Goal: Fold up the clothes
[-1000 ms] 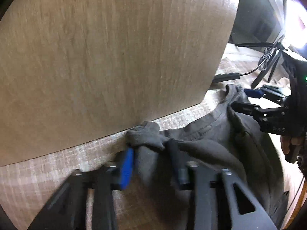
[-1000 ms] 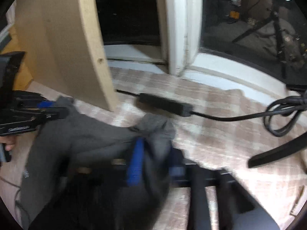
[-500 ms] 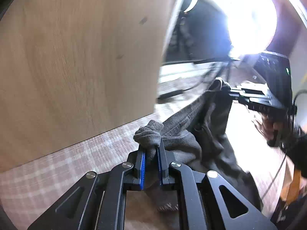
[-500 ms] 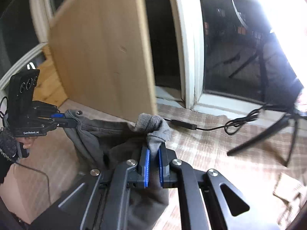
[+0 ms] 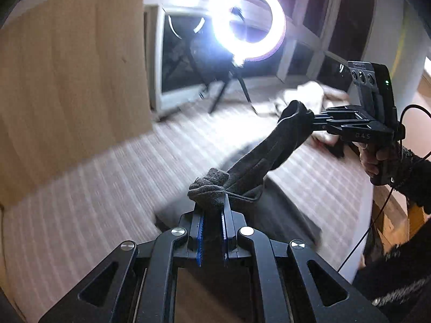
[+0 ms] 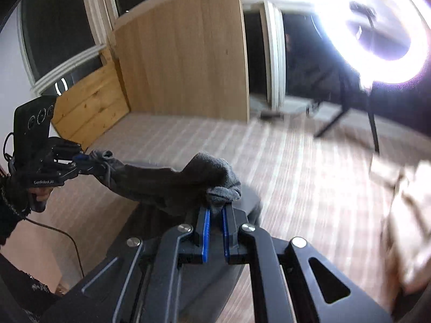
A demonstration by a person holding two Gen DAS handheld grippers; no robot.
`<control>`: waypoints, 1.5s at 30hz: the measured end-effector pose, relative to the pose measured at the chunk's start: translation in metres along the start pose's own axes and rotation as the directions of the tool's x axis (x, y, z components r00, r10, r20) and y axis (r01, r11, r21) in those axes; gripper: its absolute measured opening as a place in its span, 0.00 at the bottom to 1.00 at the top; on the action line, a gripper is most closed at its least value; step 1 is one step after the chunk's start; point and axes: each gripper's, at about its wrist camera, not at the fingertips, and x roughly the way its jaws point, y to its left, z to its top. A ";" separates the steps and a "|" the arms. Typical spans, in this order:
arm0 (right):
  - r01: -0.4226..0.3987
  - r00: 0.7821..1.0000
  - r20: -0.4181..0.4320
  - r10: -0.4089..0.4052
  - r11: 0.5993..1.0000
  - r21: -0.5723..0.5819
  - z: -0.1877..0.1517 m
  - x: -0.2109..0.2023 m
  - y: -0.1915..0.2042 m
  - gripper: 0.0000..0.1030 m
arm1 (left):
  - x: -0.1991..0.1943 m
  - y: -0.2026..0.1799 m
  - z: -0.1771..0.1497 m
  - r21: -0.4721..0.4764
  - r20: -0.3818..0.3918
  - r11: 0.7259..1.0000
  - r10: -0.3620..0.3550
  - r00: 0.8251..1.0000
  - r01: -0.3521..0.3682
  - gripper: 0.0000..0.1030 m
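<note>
dark grey garment [image 5: 258, 167], bunched, stretched taut, lifted off bed

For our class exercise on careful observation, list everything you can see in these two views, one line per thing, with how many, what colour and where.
garment: one, dark grey, lifted and stretched between the two tools, its lower part hanging to the bed
bed cover: one, pale beige plaid, under the garment
wood panel: one, light brown, upright behind the bed
ring light: one, glowing white, on a black tripod at the far side
pale cloth: one heap, off-white, far on the bed
left tool: one, black with blue pads, shut on the garment
right tool: one, black with blue pads, shut on the garment
hand: one, dark sleeve, holding the right tool's grip
</note>
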 end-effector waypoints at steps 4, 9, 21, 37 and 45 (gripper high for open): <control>0.027 0.995 -0.094 -0.027 1.000 -0.003 -0.054 0.015 0.011 0.07 | 0.004 -0.023 -0.051 -0.006 -0.051 1.000 -0.006 0.999 0.006 0.09; 0.054 0.967 -0.248 -0.065 0.997 -0.051 -0.097 0.042 0.015 0.09 | 0.022 -0.033 -0.093 -0.033 -0.155 0.998 -0.059 0.986 0.054 0.15; 0.044 0.972 -0.228 -0.053 0.998 -0.046 -0.071 -0.003 0.003 0.23 | -0.026 -0.042 -0.099 0.050 -0.227 0.996 -0.055 0.972 0.068 0.21; 0.054 0.980 -0.191 -0.050 0.998 0.018 -0.035 0.054 -0.031 0.40 | 0.008 -0.012 -0.076 0.025 -0.223 0.993 -0.106 0.969 0.115 0.30; 0.078 0.966 -0.245 -0.078 0.997 -0.012 -0.024 0.115 -0.046 0.40 | 0.057 0.079 -0.032 -0.255 -0.164 0.967 -0.037 0.986 -0.007 0.31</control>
